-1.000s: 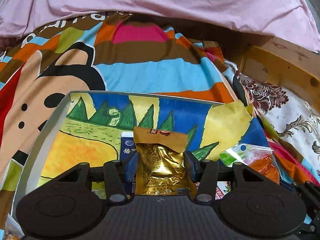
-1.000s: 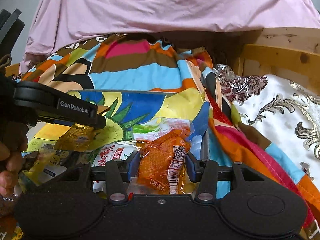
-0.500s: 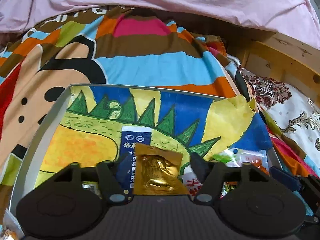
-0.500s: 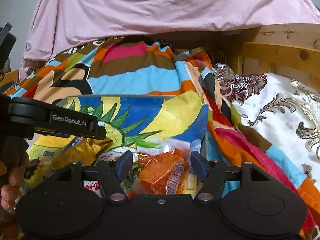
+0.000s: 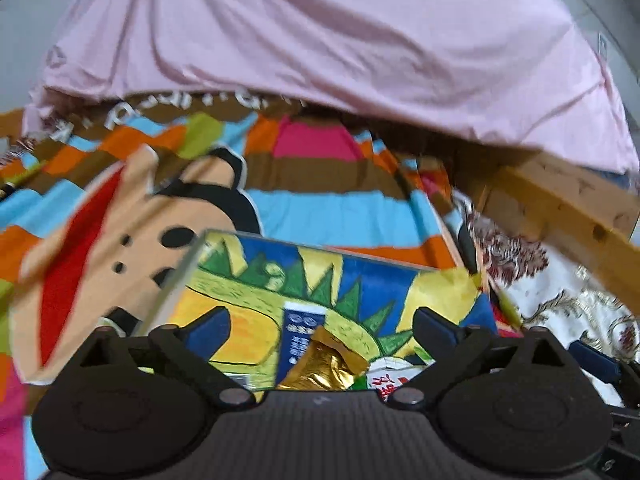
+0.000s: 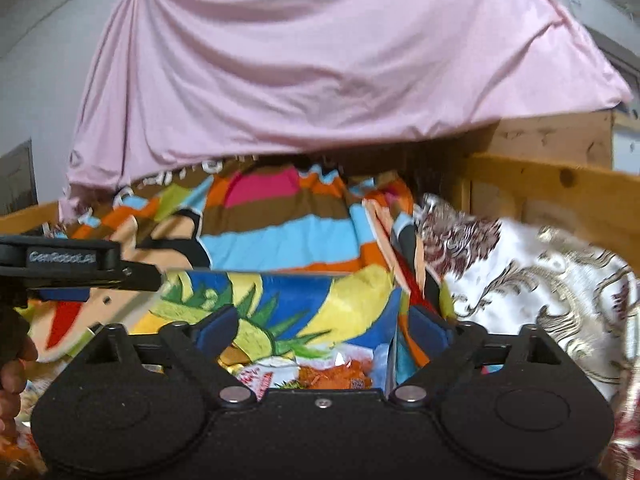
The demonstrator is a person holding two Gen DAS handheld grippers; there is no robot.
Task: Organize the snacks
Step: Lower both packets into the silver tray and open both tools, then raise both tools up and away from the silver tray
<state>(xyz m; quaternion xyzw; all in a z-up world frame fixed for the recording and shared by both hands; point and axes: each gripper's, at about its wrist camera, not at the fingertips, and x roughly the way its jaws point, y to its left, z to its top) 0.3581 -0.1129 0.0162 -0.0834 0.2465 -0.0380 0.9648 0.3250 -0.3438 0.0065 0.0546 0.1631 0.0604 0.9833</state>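
In the left wrist view my left gripper [image 5: 323, 328] hangs over a box [image 5: 176, 284] lined with a bright painted picture. Its jaws are opening wide and nothing is pressed between them. A gold snack packet [image 5: 320, 368] lies loose in the box below them, beside a blue packet [image 5: 300, 332]. My right gripper [image 6: 324, 330] is also opening, with no grip on anything. Under it an orange snack packet [image 6: 332, 376] rests at the right end of the box [image 6: 304, 304]. The left gripper [image 6: 80, 268] shows at the left edge of the right wrist view.
A white and red packet [image 5: 390, 380] lies between the gold and orange ones. The box sits on a striped cartoon blanket [image 5: 320, 208]. A pink sheet [image 5: 320, 40] hangs behind. A wooden rail [image 6: 552, 184] and a floral cloth [image 6: 540, 280] lie to the right. A hand [image 6: 12, 364] holds the left gripper.
Both grippers let go: the gold packet dropped from the left, the orange packet from the right. Both jaws spread wide and both grippers rose and drew back from the box.
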